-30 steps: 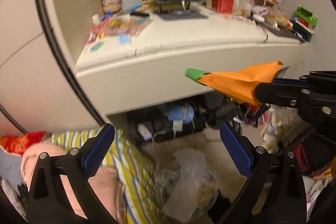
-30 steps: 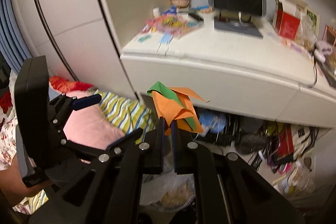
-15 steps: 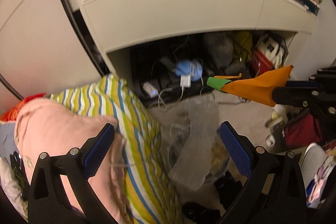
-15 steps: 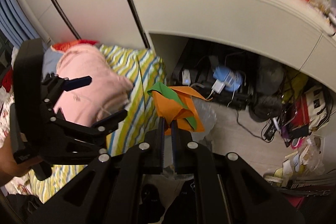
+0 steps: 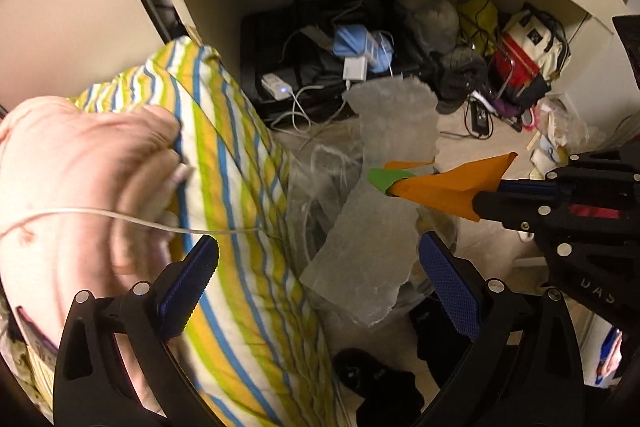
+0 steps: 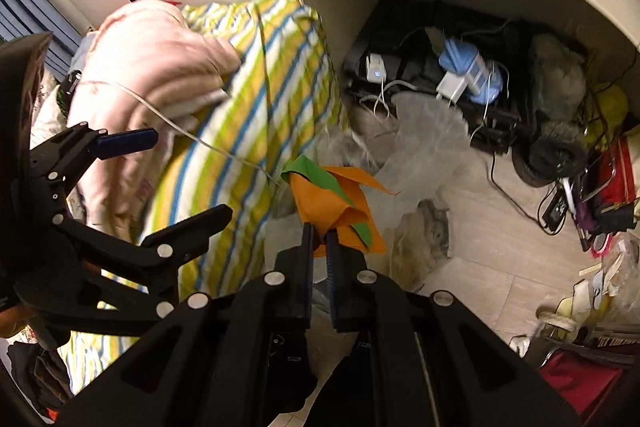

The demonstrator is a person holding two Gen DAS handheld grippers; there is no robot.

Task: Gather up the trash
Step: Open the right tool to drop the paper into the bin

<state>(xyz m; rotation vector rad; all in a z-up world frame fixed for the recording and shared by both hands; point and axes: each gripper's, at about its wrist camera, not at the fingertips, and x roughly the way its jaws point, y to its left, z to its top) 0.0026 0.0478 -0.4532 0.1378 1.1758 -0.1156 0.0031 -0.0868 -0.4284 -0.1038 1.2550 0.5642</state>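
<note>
The right gripper (image 6: 319, 239) has its jaws pressed together on the lower edge of a folded orange and green paper scrap (image 6: 334, 203), so the scrap stands up out of the jaws. It is carried in the air above a clear plastic bag (image 5: 384, 195) that sits on the floor just beside the bed. I judge the bag to be the trash receptacle and the paper to be positioned for dropping in; the bag's mouth is not clearly readable from either view.

The left gripper (image 5: 316, 283) holds nothing, its blue pads (image 5: 450, 285) set wide apart, aimed down at the same bag. This suggests it stands ready to steady or spread the plastic.

A striped duvet (image 5: 224, 163) and pink blanket (image 5: 72, 171) crowd the bag's left side, and a white cable (image 5: 132, 221) runs across them. Bags and chargers fill the space under the desk (image 5: 360, 47) beyond. A release off centre may land the paper on bedding.
</note>
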